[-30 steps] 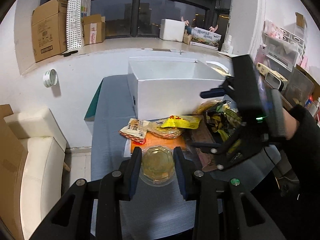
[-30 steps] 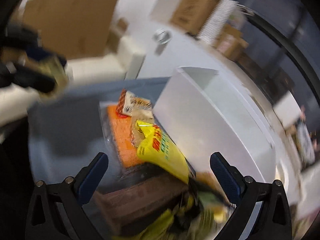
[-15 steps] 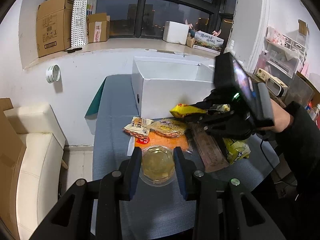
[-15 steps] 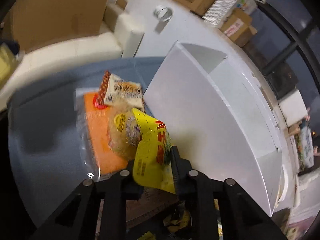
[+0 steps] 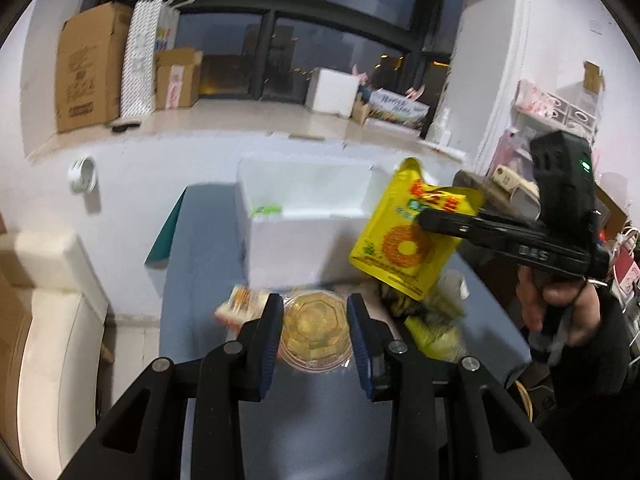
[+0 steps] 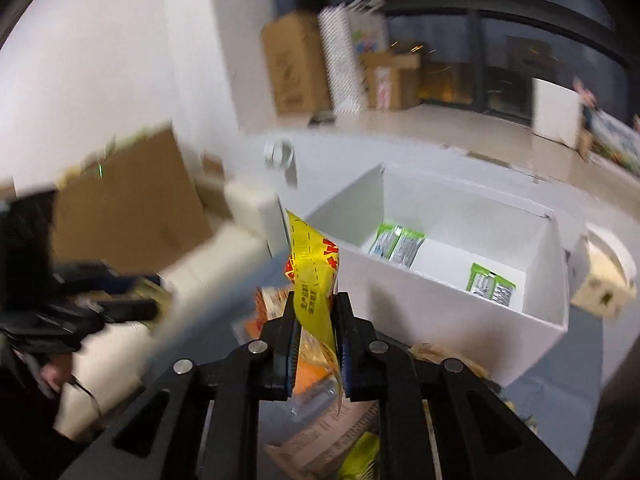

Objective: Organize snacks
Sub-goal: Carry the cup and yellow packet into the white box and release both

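My left gripper is shut on a round clear-lidded cup of yellow snack, held just above the grey table. My right gripper is shut on a yellow snack pouch, lifted off the pile; the same pouch hangs in the air in the left wrist view, in front of the white box. That open white box holds green-and-silver packets at its bottom.
More snack bags lie on the table right of the cup, with an orange packet to its left. A white sofa stands left of the table. Cardboard boxes sit on the window ledge. A person's hand holds the right gripper.
The right gripper closed on the yellow pouch, rolled upright and lifted it off the pile toward the white box. The left gripper rose a little with the cup still in it.
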### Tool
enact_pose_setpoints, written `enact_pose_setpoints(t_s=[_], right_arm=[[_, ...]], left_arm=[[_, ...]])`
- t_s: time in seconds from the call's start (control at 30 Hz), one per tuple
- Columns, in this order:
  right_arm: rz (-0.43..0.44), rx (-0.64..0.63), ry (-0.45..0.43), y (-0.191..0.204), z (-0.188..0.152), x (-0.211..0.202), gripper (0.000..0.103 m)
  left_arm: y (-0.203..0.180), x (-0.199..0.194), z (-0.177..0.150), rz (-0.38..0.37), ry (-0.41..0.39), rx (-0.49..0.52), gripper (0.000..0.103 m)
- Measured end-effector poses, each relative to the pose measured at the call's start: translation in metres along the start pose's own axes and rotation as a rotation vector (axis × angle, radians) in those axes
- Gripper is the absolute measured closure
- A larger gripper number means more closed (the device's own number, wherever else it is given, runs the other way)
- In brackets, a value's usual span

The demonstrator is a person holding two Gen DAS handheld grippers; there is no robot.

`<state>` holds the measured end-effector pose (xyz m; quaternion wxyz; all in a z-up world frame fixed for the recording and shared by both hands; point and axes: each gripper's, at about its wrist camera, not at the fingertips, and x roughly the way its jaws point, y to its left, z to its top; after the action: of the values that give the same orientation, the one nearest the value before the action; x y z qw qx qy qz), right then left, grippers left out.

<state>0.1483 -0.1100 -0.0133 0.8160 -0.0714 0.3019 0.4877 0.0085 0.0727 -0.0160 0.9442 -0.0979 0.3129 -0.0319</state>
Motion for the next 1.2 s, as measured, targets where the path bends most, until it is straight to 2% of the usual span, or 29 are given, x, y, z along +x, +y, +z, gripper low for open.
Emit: enact_pose_setpoints(t_s=[0.17, 0.23, 0.4, 0.53, 0.67, 0.7, 0.73, 0.77, 0.8, 0.83, 0.87, 0.93, 1.2], right_arm=[[-0.066, 0.101, -0.162, -0.017, 0.010, -0.051, 0.086], [-0.130, 0.117, -0.216, -0.028, 0.020, -0.070, 0.086], [-0.230, 0.162, -0.266, -0.060, 0.048, -0.081, 0.086], [-0.254, 0.208, -0.215, -0.098, 0.076, -0.054, 0.086], [-0.297, 0.234, -0.086, -0.129, 0.088, -0.005, 0.086], [-0.308, 0.229, -0.043, -0.135, 0.088, 0.011, 0.085], [-0.331, 0.224, -0.017, -0.138, 0.086, 0.022, 0.080], [-0.352, 0.214, -0.001, -0.139, 0.083, 0.028, 0.071], [-0.383, 0.199, 0.026, -0.142, 0.081, 0.035, 0.039], [-0.412, 0.200, 0.035, -0.145, 0.079, 0.037, 0.007], [-0.419, 0.210, 0.027, -0.146, 0.075, 0.036, 0.000], [-0.391, 0.230, -0.017, -0.149, 0.070, 0.029, 0.000], [-0.344, 0.257, -0.074, -0.144, 0.061, 0.005, 0.000]], left_arm=[[-0.021, 0.009, 0.047, -0.025, -0.056, 0.076, 0.067], [-0.024, 0.016, 0.067, -0.023, -0.068, 0.100, 0.067], [-0.020, 0.062, 0.130, 0.018, -0.055, 0.103, 0.067], [-0.006, 0.118, 0.161, 0.069, 0.007, 0.075, 0.067], [0.009, 0.178, 0.165, 0.125, 0.099, 0.047, 0.066], [0.016, 0.193, 0.163, 0.127, 0.140, 0.013, 0.064], [0.020, 0.200, 0.161, 0.118, 0.157, -0.005, 0.048], [0.023, 0.205, 0.158, 0.118, 0.170, -0.015, 0.019], [0.026, 0.209, 0.156, 0.132, 0.178, -0.021, 0.003], [0.028, 0.209, 0.153, 0.139, 0.167, -0.025, 0.000], [0.029, 0.209, 0.150, 0.131, 0.166, -0.028, 0.000], [0.032, 0.207, 0.146, 0.109, 0.164, -0.039, 0.000], [0.026, 0.177, 0.134, 0.082, 0.136, -0.030, 0.000]])
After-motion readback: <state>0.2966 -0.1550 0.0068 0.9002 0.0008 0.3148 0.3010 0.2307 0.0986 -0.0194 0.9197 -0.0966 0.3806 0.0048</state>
